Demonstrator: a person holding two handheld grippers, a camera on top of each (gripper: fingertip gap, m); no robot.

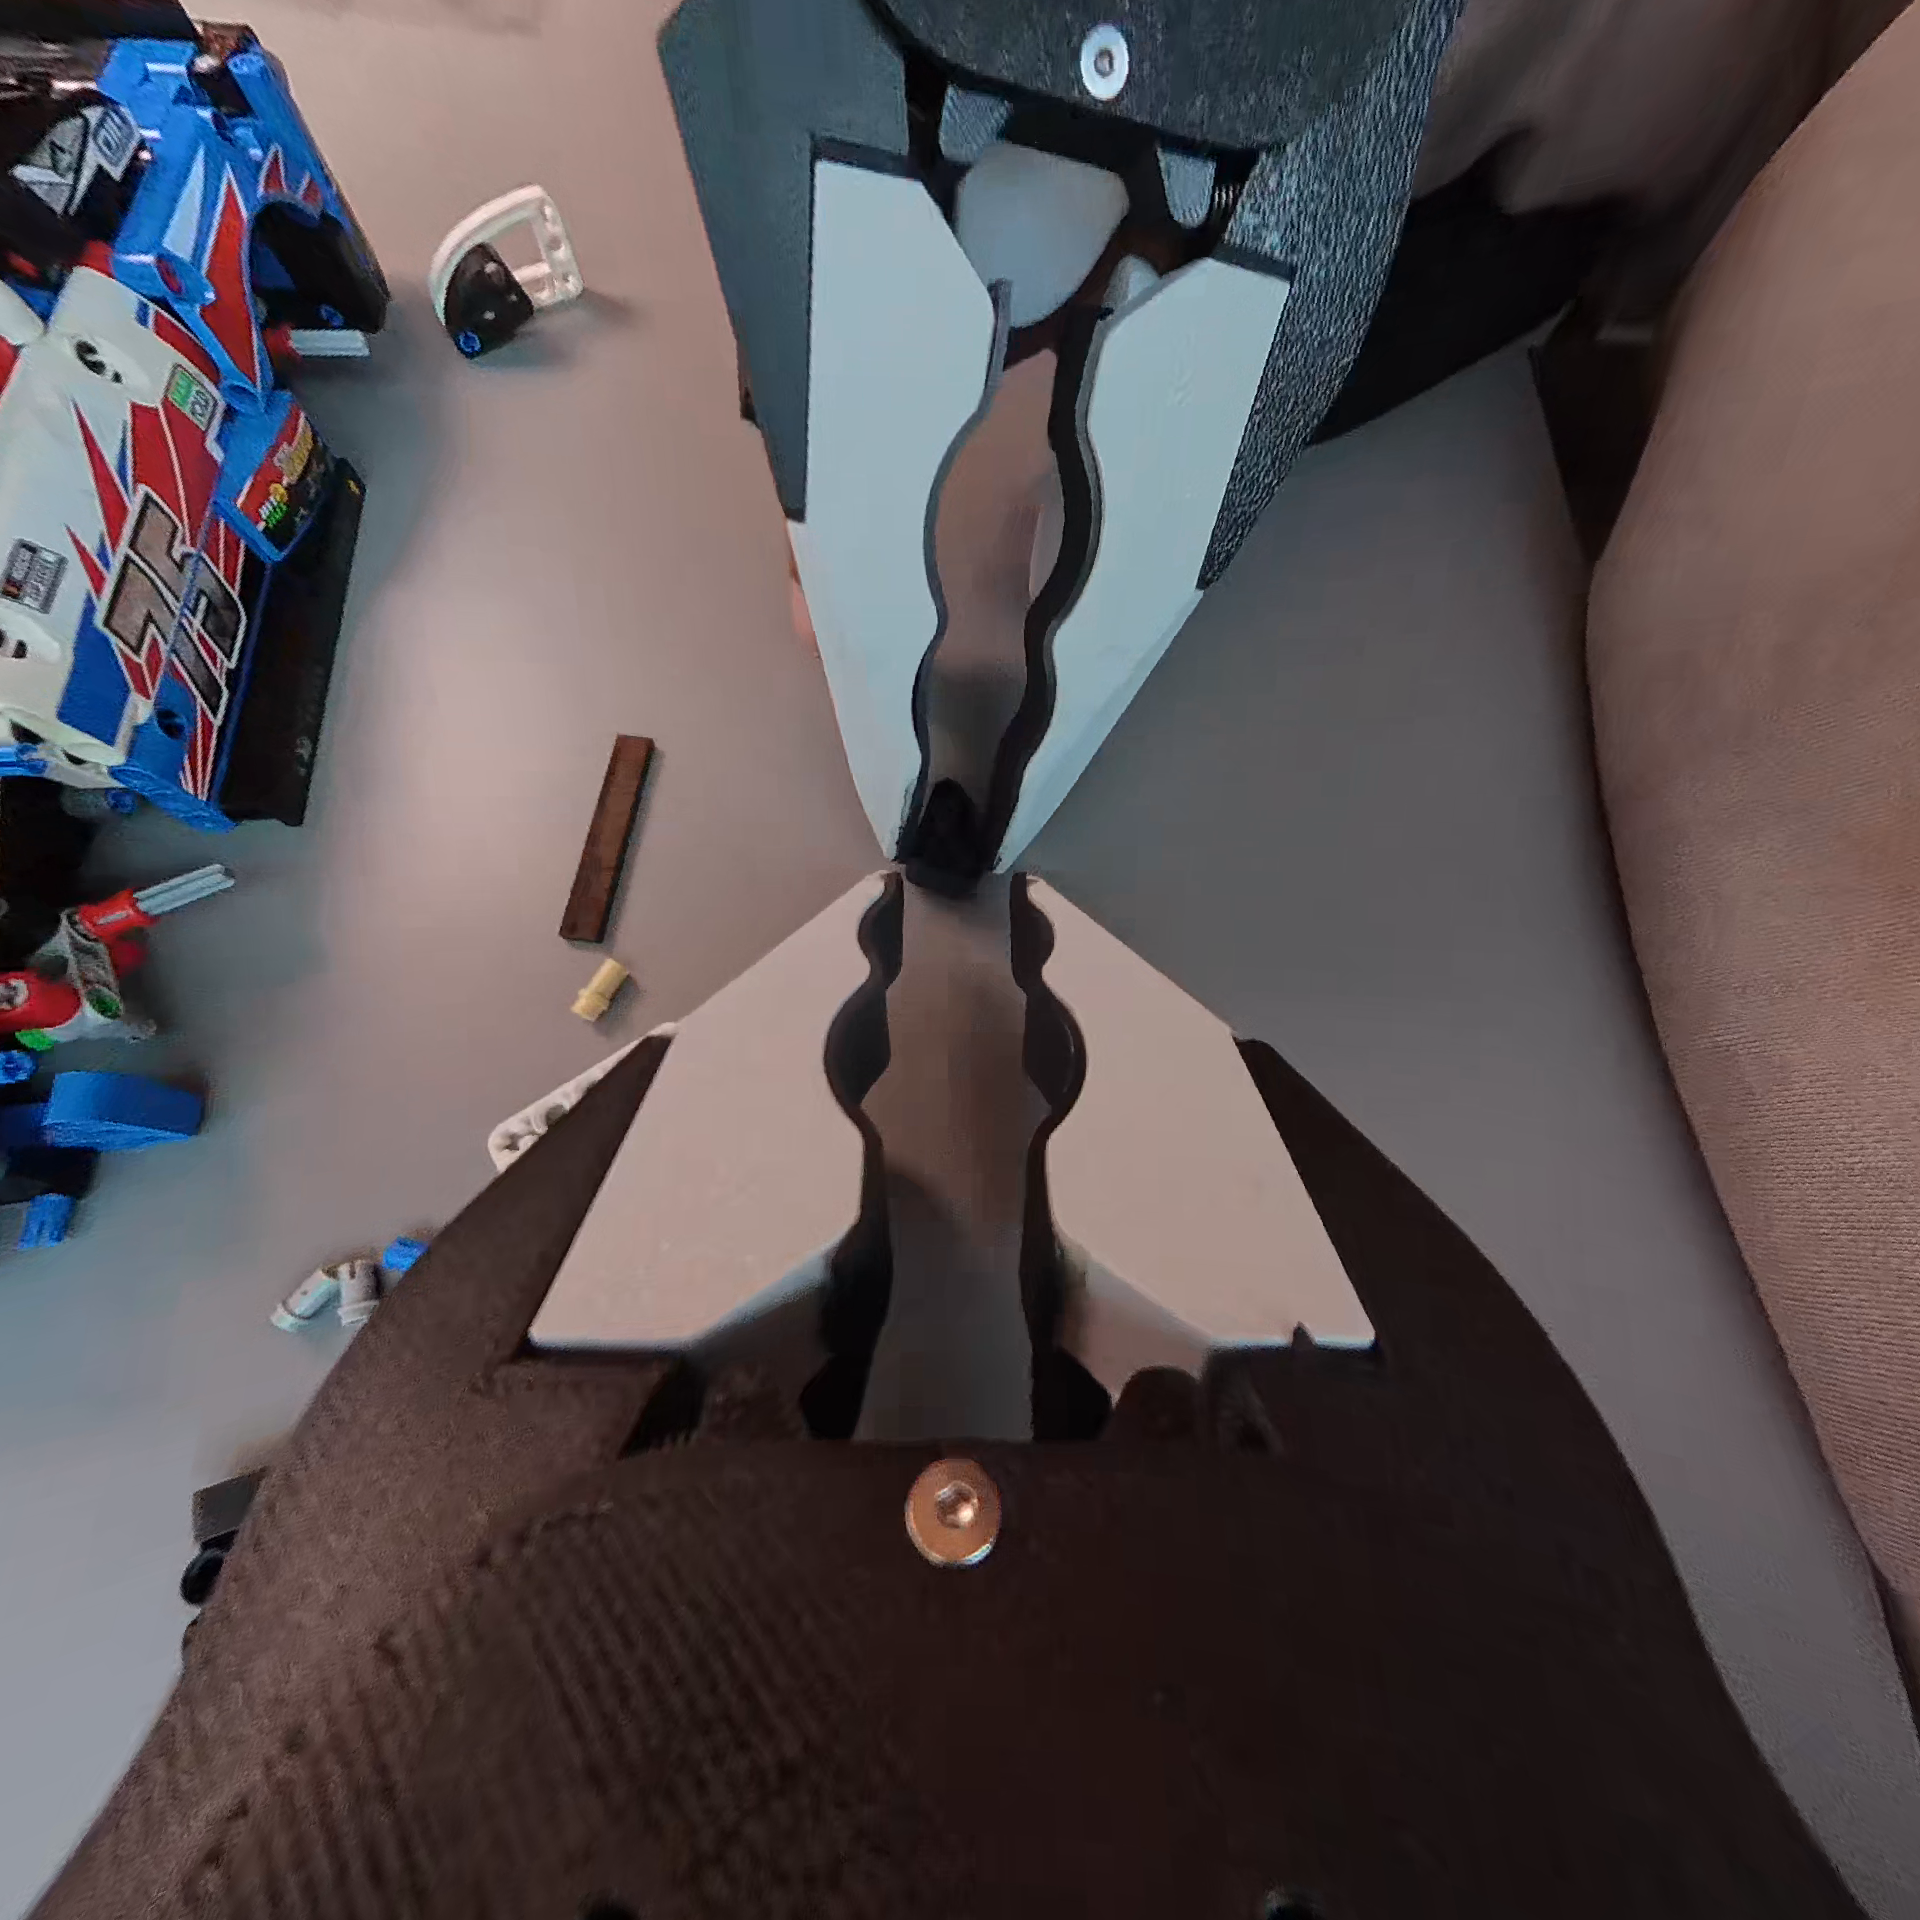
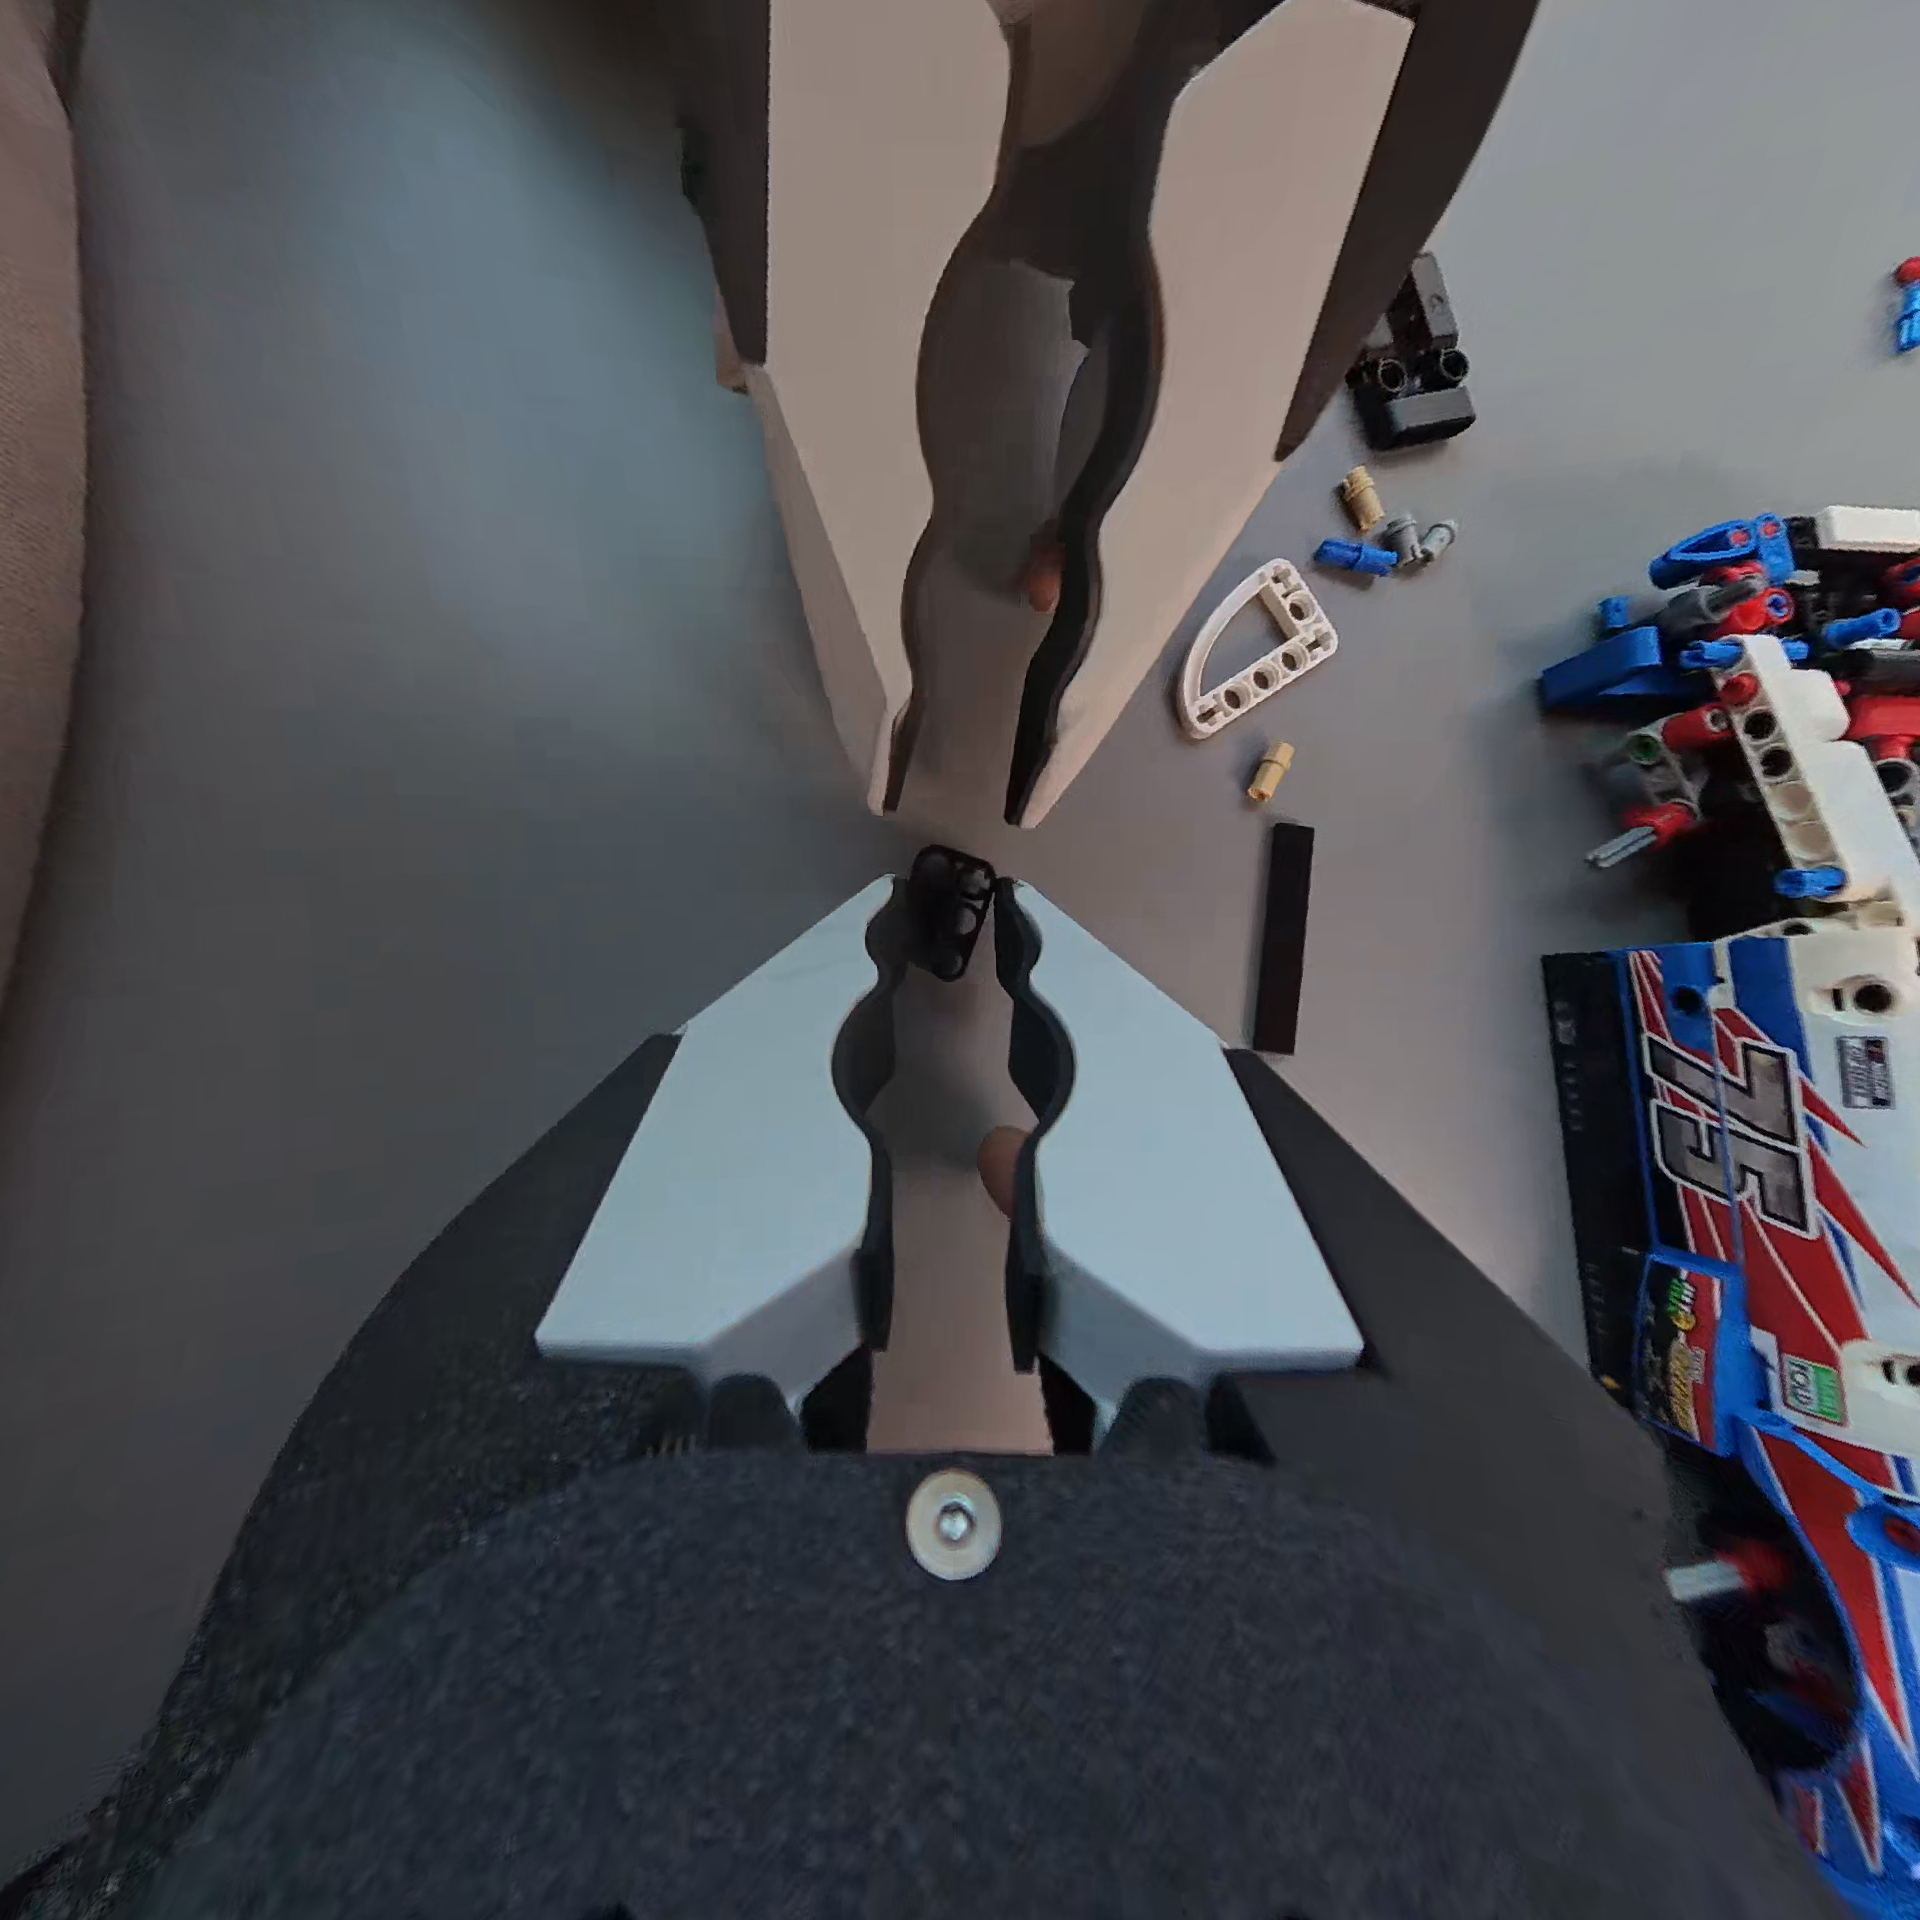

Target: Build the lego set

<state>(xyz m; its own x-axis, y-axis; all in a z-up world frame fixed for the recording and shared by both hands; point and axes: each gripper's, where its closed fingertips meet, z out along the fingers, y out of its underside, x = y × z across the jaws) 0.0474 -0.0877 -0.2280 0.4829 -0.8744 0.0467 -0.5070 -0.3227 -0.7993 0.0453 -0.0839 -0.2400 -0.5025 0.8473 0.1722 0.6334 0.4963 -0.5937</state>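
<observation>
Grey tabletop (image 2: 416, 623) w/ loose lego bits, brown couch (image 1: 1766, 831) alongside, right claw (image 2: 945, 883) pinching black piece (image 2: 951, 914), left claw (image 1: 956, 883) parted.

Wrist views facing, tips nearly touching

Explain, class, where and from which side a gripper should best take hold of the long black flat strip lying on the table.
Probably grip the black strip across its narrow width near its middle, coming down from above with the jaws over its two long edges. It lies flat on the table, so only those thin edges offer purchase, and a central hold should keep it balanced. The tan pin beyond one end stays clear.
</observation>
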